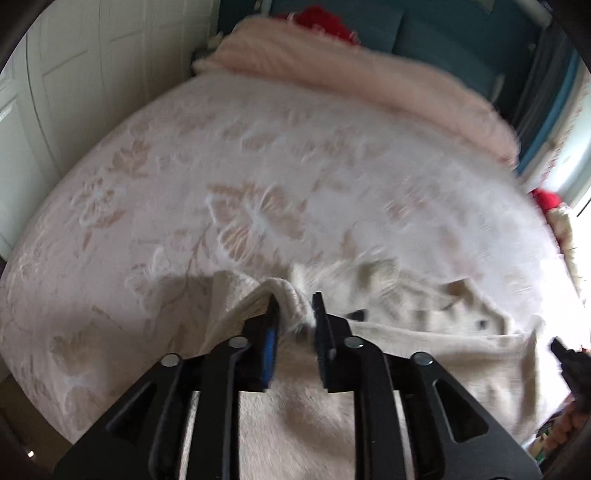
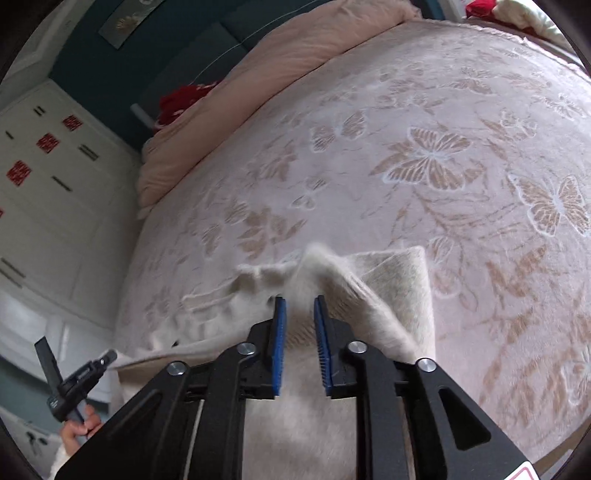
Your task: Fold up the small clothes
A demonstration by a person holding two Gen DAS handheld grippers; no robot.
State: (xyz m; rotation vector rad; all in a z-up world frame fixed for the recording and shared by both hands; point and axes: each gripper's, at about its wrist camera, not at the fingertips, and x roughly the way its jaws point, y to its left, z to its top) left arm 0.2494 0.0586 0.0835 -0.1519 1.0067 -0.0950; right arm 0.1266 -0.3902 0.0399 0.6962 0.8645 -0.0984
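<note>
Your left gripper (image 1: pixel 295 306) has its jaws drawn close on a bunched ridge of the cream garment (image 1: pixel 295 424), cloth pinched between the pads. Your right gripper (image 2: pixel 299 306) looks the same: jaws narrowed, with a peak of the same cloth (image 2: pixel 310 266) rising between the blue pads, though the blur keeps me from saying how firmly it bites. Both grips sit on one edge of the garment, which hangs and drapes under your tools at the near side of the bed (image 1: pixel 258 166).

By my reading you are mid-fold, lifting one edge to carry it over the rest. The next move calls for keeping both grippers level and equally spaced, so the edge stays taut, then laying it down square on the part resting on the bedspread. Release only once the edges meet.

Farther off lies the butterfly-patterned spread, bare beyond the garment, then a pink quilt (image 2: pixel 258 74) along the headboard, with something red (image 1: pixel 325 22) behind it.
</note>
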